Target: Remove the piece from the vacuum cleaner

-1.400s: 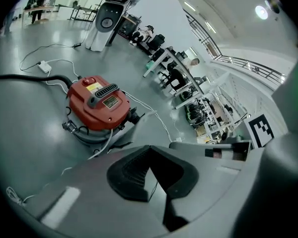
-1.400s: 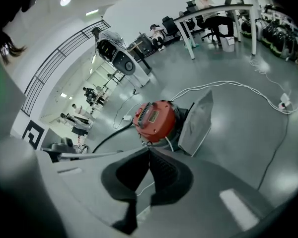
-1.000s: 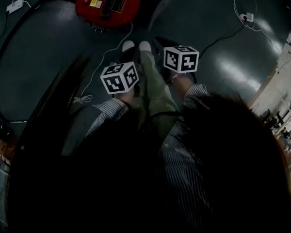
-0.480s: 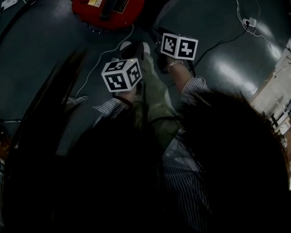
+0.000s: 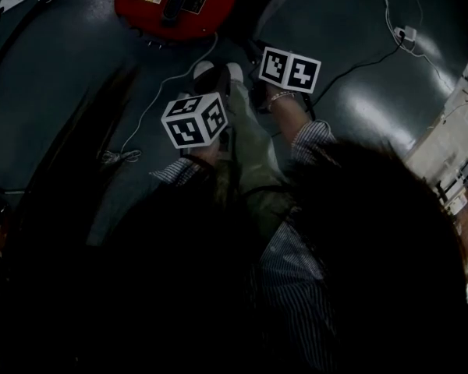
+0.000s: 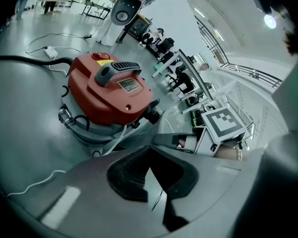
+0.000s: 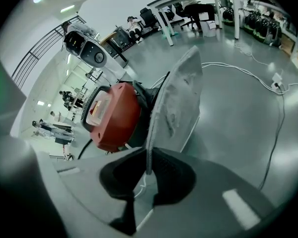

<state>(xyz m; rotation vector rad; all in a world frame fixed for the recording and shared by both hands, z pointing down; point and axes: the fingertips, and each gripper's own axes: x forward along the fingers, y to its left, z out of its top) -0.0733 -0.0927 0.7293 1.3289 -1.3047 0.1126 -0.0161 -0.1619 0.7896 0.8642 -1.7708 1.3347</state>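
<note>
the right gripper (image 7: 147, 175) is closing its jaws on the grey piece (image 7: 175, 103), a flat dusty panel standing upright between the pads, with the red vacuum cleaner (image 7: 114, 115) just behind it at 9 o'clock. over the last second, in the head view, this gripper has pushed toward 12 o'clock, nearer the vacuum cleaner, which has slid to the frame's top edge; the left gripper (image 6: 156, 180) has barely shifted. i read this as a fresh bite on the panel, so the piece seems out or nearly out, though i cannot tell if it is fully free. the left claw is released, only floor (image 6: 30, 148) showing between its jaws
</note>
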